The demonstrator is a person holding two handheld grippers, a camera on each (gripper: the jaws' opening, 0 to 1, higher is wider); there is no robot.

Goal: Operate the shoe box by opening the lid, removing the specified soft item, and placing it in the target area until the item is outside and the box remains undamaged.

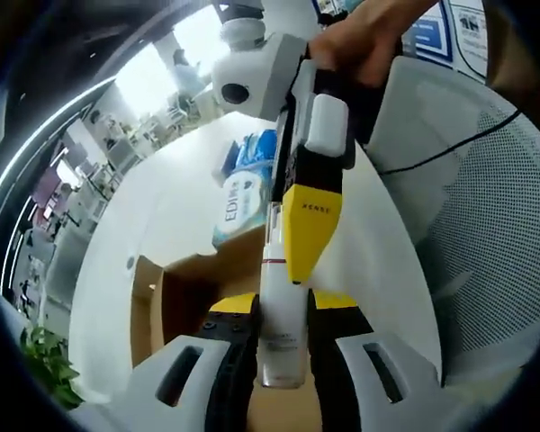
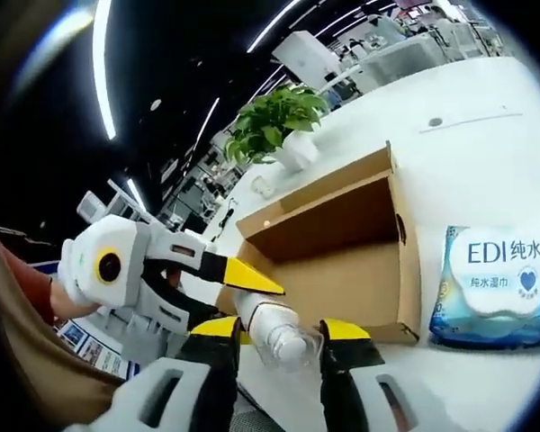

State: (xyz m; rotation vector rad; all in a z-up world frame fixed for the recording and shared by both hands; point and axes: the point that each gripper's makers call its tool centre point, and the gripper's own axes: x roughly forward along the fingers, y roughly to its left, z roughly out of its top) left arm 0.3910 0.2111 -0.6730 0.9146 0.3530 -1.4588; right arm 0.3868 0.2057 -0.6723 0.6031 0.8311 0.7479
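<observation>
In the left gripper view, your left gripper [image 1: 283, 315] was closed narrowly on the lower part of the tube [image 1: 274, 279]. The right gripper [image 1: 306, 225] came down from above, and its yellow jaws pinched the same tube higher up. The tube hung between the two, clear of the open box [image 1: 184, 306] and above it. Beyond the box a wipes pack [image 1: 243, 193] stood on the table [image 1: 162, 207]. Your hand [image 1: 369, 36] was wrapped round the right gripper's body, and a mesh chair [image 1: 486, 225] sat to one side.

In the right gripper view, your right gripper [image 2: 283, 331] clamped the capped end of the tube, and the left gripper [image 2: 243, 292] reached in from the left and met it just behind.

I'd judge the tube to be light and smooth-skinned. Its body would give under pressure, so a hard squeeze could dent it or let it slide. The stiffer cap shoulder was probably the safer place to grip, with one gripper only, before you carried it off.

The left gripper view alone gave the tube's full length and the red band on it. The right gripper view alone showed the clear cap, the bare floor of the box, and a plant [image 2: 274, 121] behind it. It also showed the pack just beside the box's open side, though I couldn't tell whether they touched.
</observation>
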